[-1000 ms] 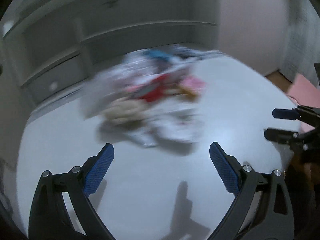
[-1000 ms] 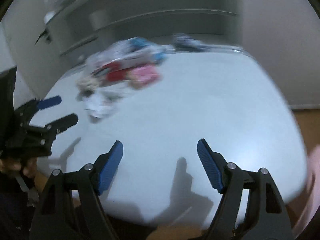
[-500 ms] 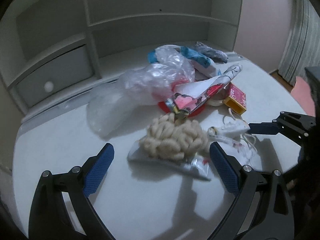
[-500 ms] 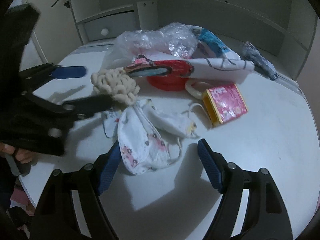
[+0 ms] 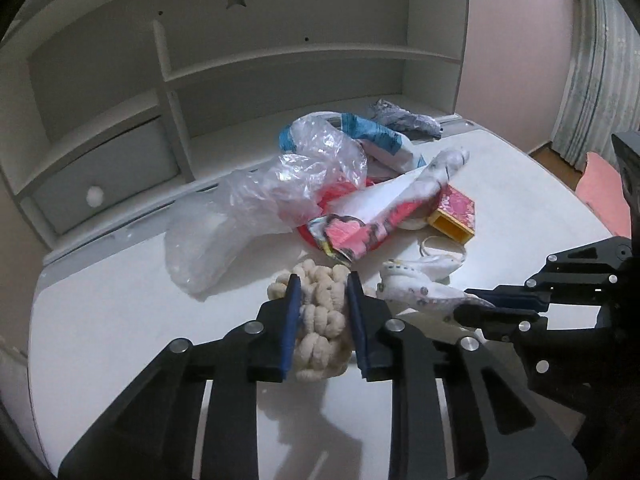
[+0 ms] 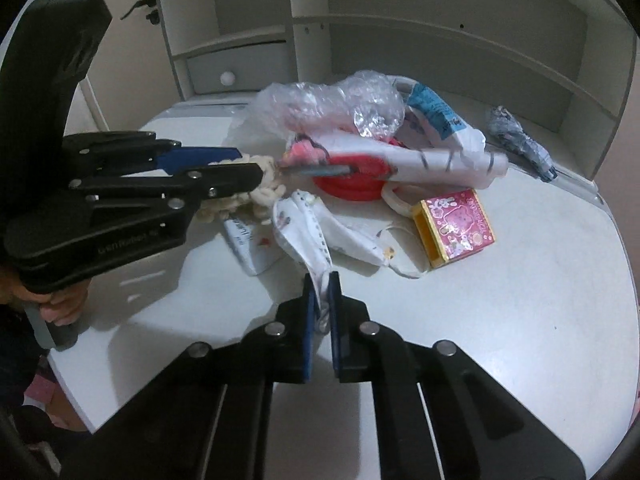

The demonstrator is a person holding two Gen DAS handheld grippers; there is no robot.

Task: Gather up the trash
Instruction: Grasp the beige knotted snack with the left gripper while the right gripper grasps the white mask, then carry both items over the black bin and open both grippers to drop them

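Now left gripper (image 5: 322, 292) closing on cream puffs bag (image 5: 320, 320), pads squeezing it. Right gripper (image 6: 320, 280) pinched on face mask (image 6: 308, 220). Both items near table (image 6: 520, 320) front edge, beside pile: clear bag (image 5: 256, 200), pink box (image 6: 456, 224). Step: first grabs. Next, likely: lift both clear, carry to bin, none in view.

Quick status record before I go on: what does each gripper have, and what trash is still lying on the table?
left gripper: jaws closing, cream knitted bundle between the pads
right gripper: shut on white patterned face mask
still on table: clear plastic bag, red ring, pink box, blue-and-white wrapper, grey crumpled wrapper
bin: none in view
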